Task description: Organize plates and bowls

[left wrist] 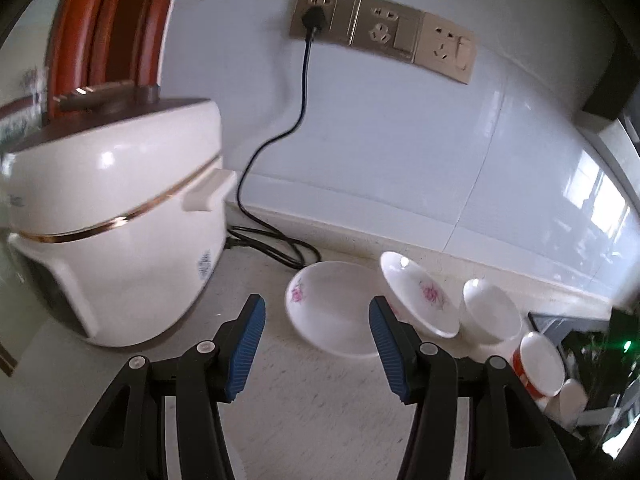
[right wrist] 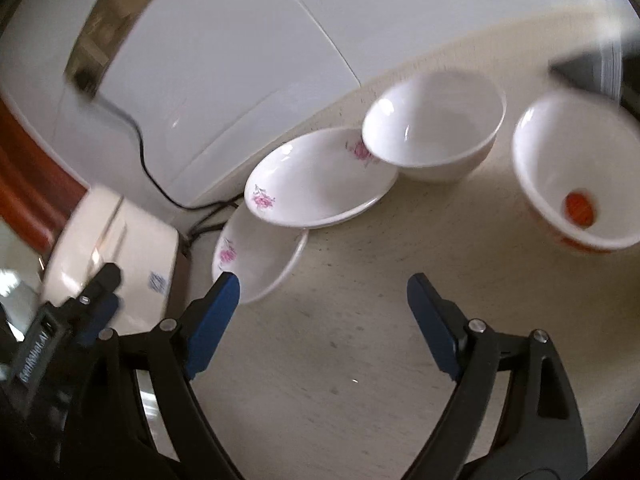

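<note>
Two white plates with pink flowers lie on the pale counter. The flat plate (left wrist: 332, 320) (right wrist: 260, 264) sits nearest the cooker. The second plate (left wrist: 420, 296) (right wrist: 320, 176) rests tilted on the first plate's rim. To their right stand a plain white bowl (left wrist: 492, 312) (right wrist: 432, 136) and an orange-banded bowl (left wrist: 540, 364) (right wrist: 576, 168). My left gripper (left wrist: 316, 302) is open just short of the flat plate, with nothing between its blue pads. My right gripper (right wrist: 323, 280) is open wide over bare counter, in front of the plates.
A cream rice cooker (left wrist: 112, 232) (right wrist: 116, 248) stands at the left, its black cord (left wrist: 280, 248) running behind the plates up to a wall socket (left wrist: 316, 16). The tiled wall (left wrist: 400, 140) closes the back. A dark stove edge (left wrist: 568, 324) lies at the right.
</note>
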`<action>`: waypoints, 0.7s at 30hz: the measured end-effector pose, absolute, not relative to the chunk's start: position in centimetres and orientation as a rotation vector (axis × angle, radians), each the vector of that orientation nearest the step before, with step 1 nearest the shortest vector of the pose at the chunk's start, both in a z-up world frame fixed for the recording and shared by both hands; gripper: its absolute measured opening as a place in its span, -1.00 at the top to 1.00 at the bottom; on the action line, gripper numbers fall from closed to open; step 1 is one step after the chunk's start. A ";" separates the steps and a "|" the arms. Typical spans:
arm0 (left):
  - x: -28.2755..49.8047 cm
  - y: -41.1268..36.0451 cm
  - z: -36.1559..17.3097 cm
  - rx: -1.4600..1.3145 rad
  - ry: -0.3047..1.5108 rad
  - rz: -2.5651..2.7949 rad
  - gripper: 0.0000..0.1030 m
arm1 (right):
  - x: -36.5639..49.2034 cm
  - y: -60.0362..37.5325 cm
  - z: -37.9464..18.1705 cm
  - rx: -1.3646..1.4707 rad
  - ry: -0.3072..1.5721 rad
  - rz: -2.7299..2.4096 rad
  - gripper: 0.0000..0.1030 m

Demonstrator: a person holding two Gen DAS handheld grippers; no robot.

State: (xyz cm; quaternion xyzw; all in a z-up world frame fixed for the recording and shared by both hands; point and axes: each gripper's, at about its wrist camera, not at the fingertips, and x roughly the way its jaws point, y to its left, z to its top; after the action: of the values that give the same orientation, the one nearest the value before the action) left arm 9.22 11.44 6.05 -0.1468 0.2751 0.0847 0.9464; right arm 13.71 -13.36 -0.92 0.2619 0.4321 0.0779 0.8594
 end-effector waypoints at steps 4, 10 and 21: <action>12.5 11.8 5.2 -0.376 0.588 0.107 -0.07 | 15.6 -14.0 -2.2 0.675 0.909 0.167 -0.70; 17.4 11.6 2.7 -0.485 0.675 0.031 -0.07 | 17.2 -15.0 -3.7 0.766 0.900 0.155 -0.70; 21.2 11.1 -0.5 -0.550 0.732 -0.013 -0.07 | 19.5 -14.5 -4.5 0.718 0.891 0.146 -0.70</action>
State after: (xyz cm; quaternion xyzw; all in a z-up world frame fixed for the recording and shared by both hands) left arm 21.20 11.10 -0.54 -0.2657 0.3535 -0.0063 0.8969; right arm 19.48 -14.49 -4.49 0.3395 0.4211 0.0689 0.8383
